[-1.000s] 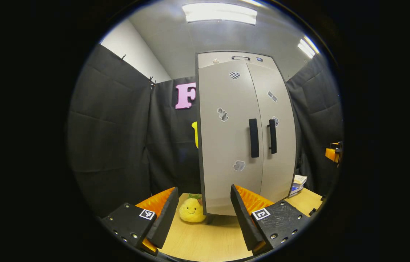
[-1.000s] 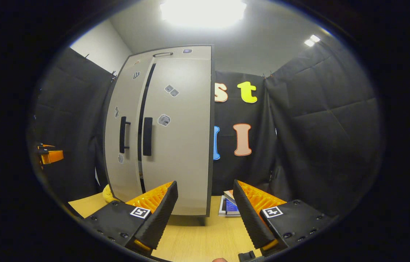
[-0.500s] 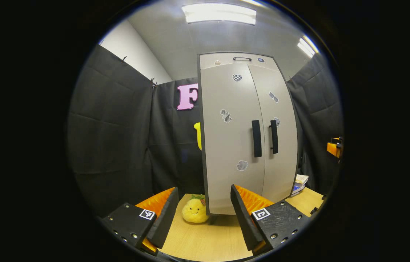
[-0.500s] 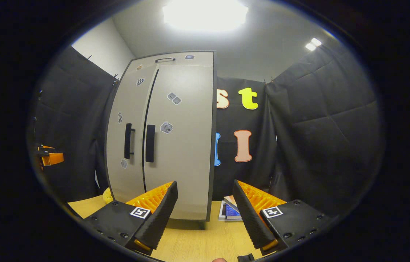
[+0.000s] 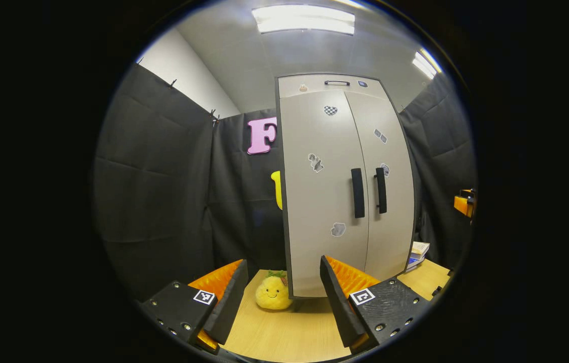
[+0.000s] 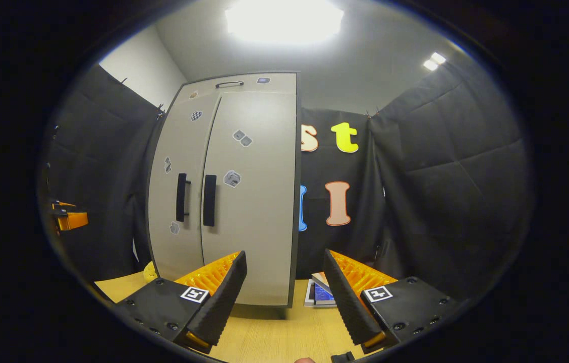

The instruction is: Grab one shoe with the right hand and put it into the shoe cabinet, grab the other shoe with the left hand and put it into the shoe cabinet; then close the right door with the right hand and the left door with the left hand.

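Both hand-held grippers, left [image 5: 283, 295] and right [image 6: 284, 297], gape empty before the closed shoe cabinet [image 5: 345, 186].

pale grey shoe cabinet [image 5: 345, 191] upright on table, both doors shut, two black vertical handles [image 5: 358, 193] side by side.

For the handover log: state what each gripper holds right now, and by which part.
Nothing is held. The left gripper and right gripper are both open with nothing between their fingers, set back from the shoe cabinet, whose doors are shut.
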`<state>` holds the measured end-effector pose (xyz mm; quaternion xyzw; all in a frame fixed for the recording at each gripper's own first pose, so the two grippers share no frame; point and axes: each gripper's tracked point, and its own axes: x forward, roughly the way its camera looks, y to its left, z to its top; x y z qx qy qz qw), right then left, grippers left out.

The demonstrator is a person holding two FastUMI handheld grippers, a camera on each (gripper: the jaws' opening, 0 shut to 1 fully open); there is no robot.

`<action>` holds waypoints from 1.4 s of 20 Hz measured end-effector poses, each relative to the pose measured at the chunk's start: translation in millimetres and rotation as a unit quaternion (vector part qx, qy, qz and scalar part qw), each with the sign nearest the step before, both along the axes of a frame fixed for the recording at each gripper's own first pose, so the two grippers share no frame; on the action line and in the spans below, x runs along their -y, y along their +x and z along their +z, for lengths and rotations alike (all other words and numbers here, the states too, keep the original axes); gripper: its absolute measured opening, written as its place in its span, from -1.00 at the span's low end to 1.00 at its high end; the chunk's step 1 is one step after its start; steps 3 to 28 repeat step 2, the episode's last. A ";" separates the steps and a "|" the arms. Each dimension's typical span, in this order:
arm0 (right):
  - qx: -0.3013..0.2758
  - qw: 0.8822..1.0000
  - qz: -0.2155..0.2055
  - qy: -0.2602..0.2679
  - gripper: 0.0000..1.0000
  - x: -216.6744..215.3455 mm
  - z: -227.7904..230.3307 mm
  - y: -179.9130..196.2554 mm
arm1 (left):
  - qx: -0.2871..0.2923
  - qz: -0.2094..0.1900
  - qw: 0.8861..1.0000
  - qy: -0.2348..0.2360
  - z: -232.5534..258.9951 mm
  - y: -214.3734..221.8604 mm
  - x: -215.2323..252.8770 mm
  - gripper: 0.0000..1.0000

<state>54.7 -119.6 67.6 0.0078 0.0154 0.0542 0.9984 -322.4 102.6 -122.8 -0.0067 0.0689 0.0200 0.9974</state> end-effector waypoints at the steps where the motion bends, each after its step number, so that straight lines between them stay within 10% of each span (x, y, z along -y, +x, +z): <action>1: -0.001 1.000 0.000 0.000 0.92 -0.1 -0.5 0.7 | -0.001 0.000 1.000 0.000 -0.2 0.0 0.2 0.55; 28: -0.003 1.000 0.000 0.000 0.86 -0.1 -1.3 1.2 | -0.001 0.000 1.000 -0.001 -0.2 0.5 0.5 0.55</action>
